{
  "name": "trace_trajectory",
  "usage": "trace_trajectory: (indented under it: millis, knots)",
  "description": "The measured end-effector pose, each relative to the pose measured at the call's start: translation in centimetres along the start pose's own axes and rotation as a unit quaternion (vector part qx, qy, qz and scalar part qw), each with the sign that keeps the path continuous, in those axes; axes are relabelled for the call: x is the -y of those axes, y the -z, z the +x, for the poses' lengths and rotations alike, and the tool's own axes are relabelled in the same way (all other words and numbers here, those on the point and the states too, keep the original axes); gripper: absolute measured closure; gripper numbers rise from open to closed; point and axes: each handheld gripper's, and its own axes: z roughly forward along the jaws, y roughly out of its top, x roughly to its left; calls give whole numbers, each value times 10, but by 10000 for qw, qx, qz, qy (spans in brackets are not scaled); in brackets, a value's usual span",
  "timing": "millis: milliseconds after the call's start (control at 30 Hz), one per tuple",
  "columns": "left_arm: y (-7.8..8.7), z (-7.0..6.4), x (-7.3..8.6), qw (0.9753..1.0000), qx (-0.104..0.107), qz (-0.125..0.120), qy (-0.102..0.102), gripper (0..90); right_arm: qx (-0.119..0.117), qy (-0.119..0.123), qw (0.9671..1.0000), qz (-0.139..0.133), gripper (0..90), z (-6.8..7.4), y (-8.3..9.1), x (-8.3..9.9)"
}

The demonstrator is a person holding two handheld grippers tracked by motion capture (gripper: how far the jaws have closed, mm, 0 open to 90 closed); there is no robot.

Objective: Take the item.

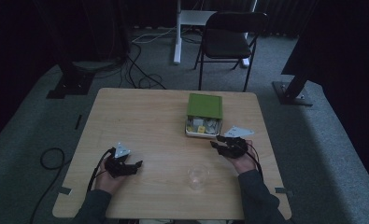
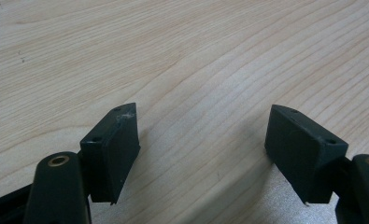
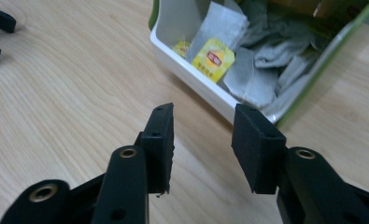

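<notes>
A white box (image 1: 190, 132) with its green lid (image 1: 204, 105) raised stands right of the table's middle. It holds several tea bags (image 3: 233, 60), one with a yellow tag (image 3: 213, 59). My right gripper (image 1: 216, 141) hovers just in front of the box, open and empty; in the right gripper view its jaws (image 3: 203, 114) stand a little short of the box rim (image 3: 191, 77). A clear glass (image 1: 197, 177) stands near the front edge between the hands. My left gripper (image 1: 138, 164) rests at the front left, open, with bare wood between its fingers (image 2: 114, 140).
The wooden table (image 1: 140, 121) is bare at its left and far side. Behind it stand a black folding chair (image 1: 229, 39) and a white stand leg (image 1: 177, 32). Cables (image 1: 140, 70) lie on the grey carpet at the back and left.
</notes>
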Motion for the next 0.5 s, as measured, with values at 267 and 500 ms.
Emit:
trace_trajectory:
  millis: [267, 500]
  knots:
    - [0, 0, 0, 10000, -1, -6, -1, 272, 32, 158, 9999, -23, 571, -8, -20, -12]
    - [0, 0, 0, 10000, 1, -7, 0, 272, 57, 148, 9999, 65, 584, -14, -31, -13]
